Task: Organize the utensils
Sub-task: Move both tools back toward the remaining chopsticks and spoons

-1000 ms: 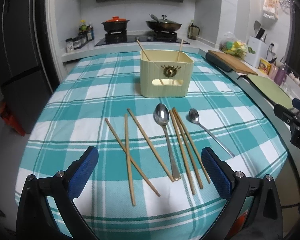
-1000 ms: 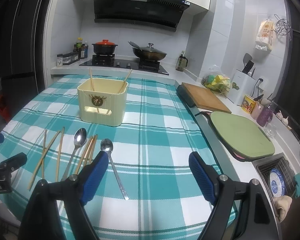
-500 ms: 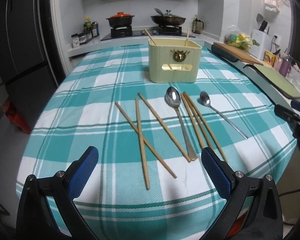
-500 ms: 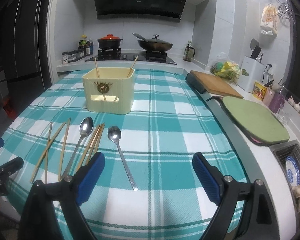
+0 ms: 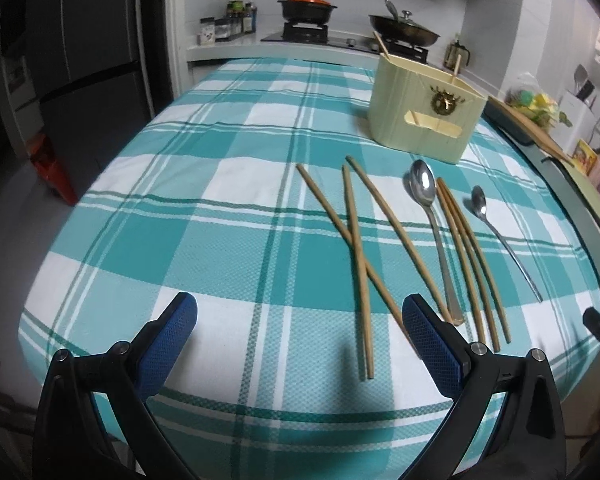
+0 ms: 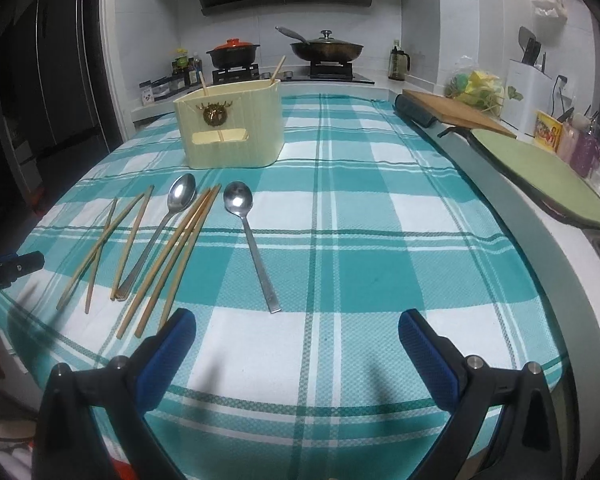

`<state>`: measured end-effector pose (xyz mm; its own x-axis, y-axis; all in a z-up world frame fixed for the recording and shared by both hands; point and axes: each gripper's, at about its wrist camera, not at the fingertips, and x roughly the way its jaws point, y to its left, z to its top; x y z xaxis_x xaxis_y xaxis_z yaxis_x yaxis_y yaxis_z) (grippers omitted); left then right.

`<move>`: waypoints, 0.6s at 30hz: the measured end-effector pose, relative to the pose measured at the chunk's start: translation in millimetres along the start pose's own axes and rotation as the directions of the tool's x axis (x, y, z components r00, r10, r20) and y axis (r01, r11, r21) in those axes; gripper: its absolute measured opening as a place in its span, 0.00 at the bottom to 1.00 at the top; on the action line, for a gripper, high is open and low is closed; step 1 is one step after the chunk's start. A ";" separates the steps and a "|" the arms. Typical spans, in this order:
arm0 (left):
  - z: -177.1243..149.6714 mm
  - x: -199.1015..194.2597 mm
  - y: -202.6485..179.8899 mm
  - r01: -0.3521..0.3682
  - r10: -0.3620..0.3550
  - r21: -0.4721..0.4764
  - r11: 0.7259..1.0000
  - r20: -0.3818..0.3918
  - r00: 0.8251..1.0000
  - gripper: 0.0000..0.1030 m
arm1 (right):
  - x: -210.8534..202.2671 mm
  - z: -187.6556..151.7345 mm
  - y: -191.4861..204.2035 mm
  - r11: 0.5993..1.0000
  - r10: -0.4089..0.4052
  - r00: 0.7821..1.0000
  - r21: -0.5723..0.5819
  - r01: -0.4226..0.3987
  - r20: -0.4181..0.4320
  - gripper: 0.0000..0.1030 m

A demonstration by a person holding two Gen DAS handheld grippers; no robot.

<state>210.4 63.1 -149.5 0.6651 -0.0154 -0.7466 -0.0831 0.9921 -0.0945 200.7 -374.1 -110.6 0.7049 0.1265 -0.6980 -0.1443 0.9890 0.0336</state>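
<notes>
Utensils lie loose near the table's front edge: six chopsticks and two spoons on the checked cloth (image 6: 380, 240). Going left to right, two crossed chopsticks (image 5: 356, 256) come first, then a single chopstick (image 5: 396, 236), the big spoon (image 5: 424, 192), three close-laid chopsticks (image 5: 470, 256), and the small spoon (image 5: 480, 202), its handle aimed at the front right. Behind them, toward the far edge, stands the cream holder (image 6: 230, 126), two chopsticks already sticking up out of it.

The left gripper (image 5: 300, 344) hangs over the front edge with jaws wide and nothing between them; its right pad hides the near ends of the single chopstick and of one crossed stick. The right gripper (image 6: 296, 354) is opening, nothing between its jaws, over bare cloth just right of the small spoon's handle tip. The table's right half is open cloth up to the counter (image 6: 512, 216). What else the holder contains cannot be made out.
</notes>
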 end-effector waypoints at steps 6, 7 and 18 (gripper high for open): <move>1.3 11.1 10.2 -0.037 0.037 -0.004 0.999 -0.006 0.999 0.99 | 9.2 -1.5 2.4 1.000 0.008 1.000 -0.004 -0.008 -0.017 1.00; 2.9 13.6 12.3 -0.044 0.044 -0.007 0.999 -0.005 0.999 0.99 | 11.1 -1.7 2.6 1.000 0.005 1.000 -0.004 -0.005 -0.026 1.00; 23.9 56.1 17.1 -0.087 0.087 -0.008 0.996 -0.051 0.995 0.99 | 11.3 0.2 -5.7 0.998 -0.044 0.999 0.036 0.045 -0.026 1.00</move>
<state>264.0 82.2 -177.3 0.6164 0.0645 -0.7848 -0.1470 0.9885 -0.0342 209.6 -378.3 -118.5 0.6920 0.0805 -0.7174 -0.0871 0.9958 0.0277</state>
